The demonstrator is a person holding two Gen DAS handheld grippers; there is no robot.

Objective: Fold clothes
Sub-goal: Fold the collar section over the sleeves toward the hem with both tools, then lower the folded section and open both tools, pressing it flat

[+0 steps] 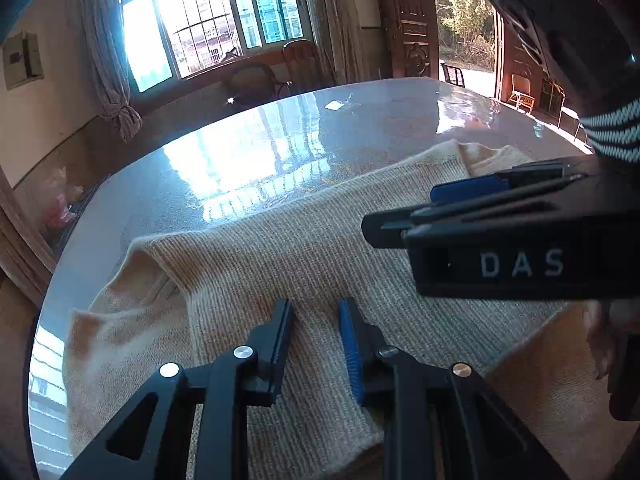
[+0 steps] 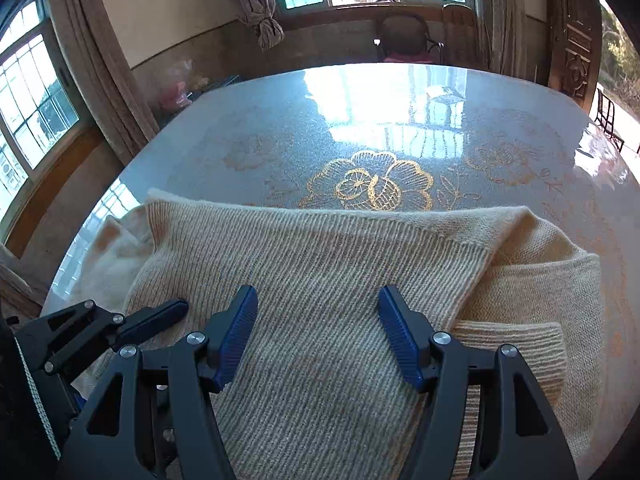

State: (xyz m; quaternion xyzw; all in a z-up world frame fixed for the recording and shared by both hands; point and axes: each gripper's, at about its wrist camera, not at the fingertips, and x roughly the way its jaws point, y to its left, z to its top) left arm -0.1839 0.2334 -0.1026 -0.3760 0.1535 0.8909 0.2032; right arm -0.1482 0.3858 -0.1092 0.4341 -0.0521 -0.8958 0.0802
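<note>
A glossy round tabletop (image 2: 280,128) with gold flower inlay filled a sunlit room. Nearest, the left claw (image 1: 316,344) hung just above the cream knitted sweater (image 2: 320,264), its 2 jaws narrowly apart and gripping nothing. The right claw (image 2: 318,332) stood wide apart over the ribbed panel, also empty. The sweater lay flat near the front edge, a cuff (image 2: 516,344) folded in at right, probably ready for another fold. Beyond it, bare tabletop left ample room.
</note>
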